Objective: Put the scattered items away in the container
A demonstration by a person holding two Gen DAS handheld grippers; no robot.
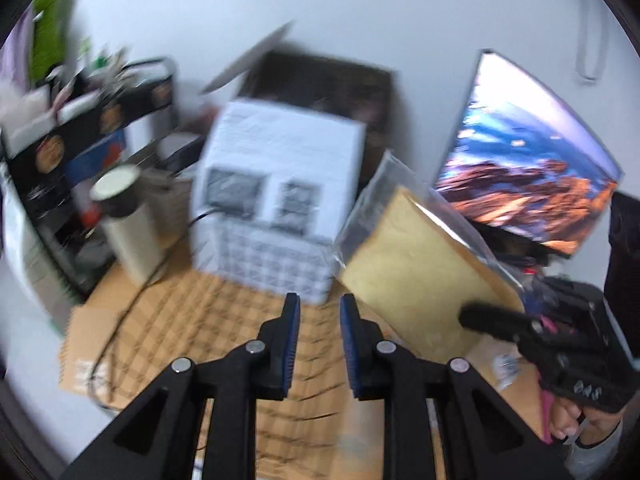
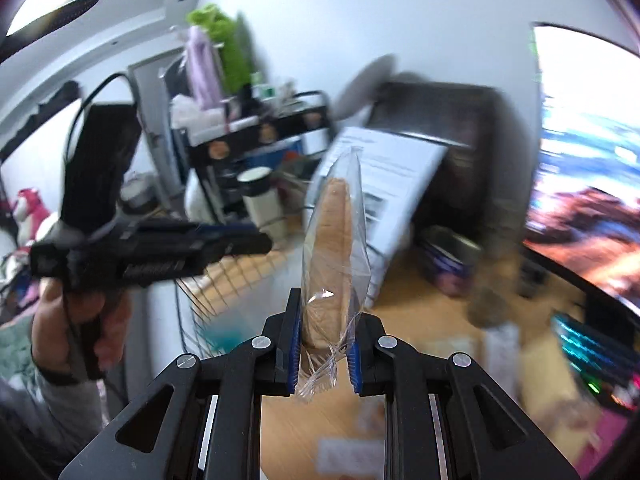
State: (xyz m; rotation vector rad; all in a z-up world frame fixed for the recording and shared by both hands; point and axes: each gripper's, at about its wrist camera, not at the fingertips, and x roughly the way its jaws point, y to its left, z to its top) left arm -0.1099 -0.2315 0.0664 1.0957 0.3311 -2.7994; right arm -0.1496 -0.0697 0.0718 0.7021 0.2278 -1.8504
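Observation:
A slice of bread in a clear plastic bag (image 2: 330, 256) is held upright, edge-on, between the fingers of my right gripper (image 2: 324, 344), which is shut on it. In the left wrist view the bagged bread (image 1: 420, 280) hangs at the right, with the right gripper (image 1: 500, 324) clamped on its lower corner. My left gripper (image 1: 319, 336) is empty, with a small gap between its blue pads, above a wire mesh basket (image 1: 224, 312) on the wooden desk. The basket (image 2: 224, 276) also shows in the right wrist view, below the left gripper (image 2: 240, 246).
A white box (image 1: 280, 176) stands behind the basket. A cream tumbler (image 1: 128, 224) and a black shelf rack (image 1: 80, 140) are at the left. A lit monitor (image 1: 528, 168) is at the right. Cables run over the desk (image 1: 120, 312). Both views are motion-blurred.

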